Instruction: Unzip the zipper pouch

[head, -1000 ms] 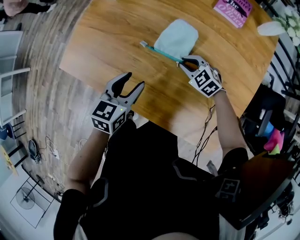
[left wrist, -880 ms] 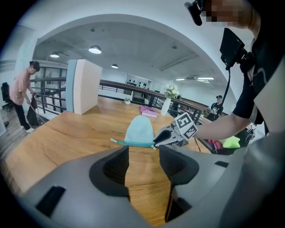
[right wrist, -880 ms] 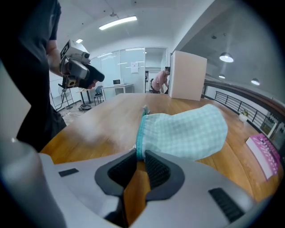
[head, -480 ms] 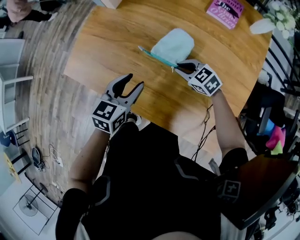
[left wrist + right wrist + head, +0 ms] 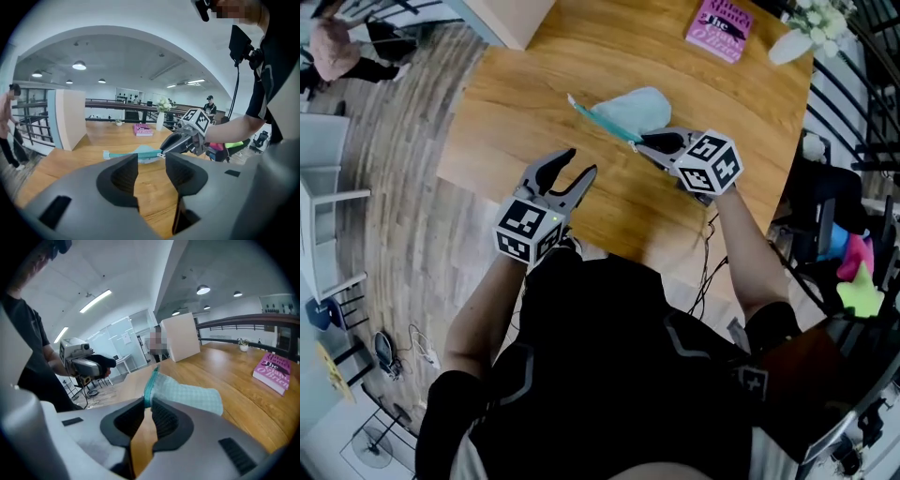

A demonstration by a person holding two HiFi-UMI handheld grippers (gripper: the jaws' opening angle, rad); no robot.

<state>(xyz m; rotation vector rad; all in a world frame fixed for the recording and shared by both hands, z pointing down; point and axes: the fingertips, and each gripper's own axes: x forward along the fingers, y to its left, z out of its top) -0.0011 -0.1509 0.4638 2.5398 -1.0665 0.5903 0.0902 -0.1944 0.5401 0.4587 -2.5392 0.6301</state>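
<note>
The zipper pouch (image 5: pixel 628 111) is pale mint cloth with a teal zipper along one edge. My right gripper (image 5: pixel 639 142) is shut on the near end of that zipper edge, and its jaws have just been closing on it. In the right gripper view the pouch (image 5: pixel 187 397) stretches away from the pinching pads (image 5: pixel 161 416), raised over the wooden table (image 5: pixel 516 84). My left gripper (image 5: pixel 579 164) is open above the table's near edge, apart from the pouch; its jaws have just narrowed a little, with nothing between them. The left gripper view has the pouch (image 5: pixel 140 152) ahead, right gripper (image 5: pixel 165 146) on it.
A pink book (image 5: pixel 719 28) lies at the far side of the table beside a white vase (image 5: pixel 792 42) of flowers. A pale upright block (image 5: pixel 68 117) stands at the table's far left. Wooden floor and chairs lie left of the table; cables hang by its near edge.
My right gripper has risen and rolled, lifting the pouch's zipper end off the table. My left gripper has also come up a little. The pouch now shows narrower, tilted on edge.
</note>
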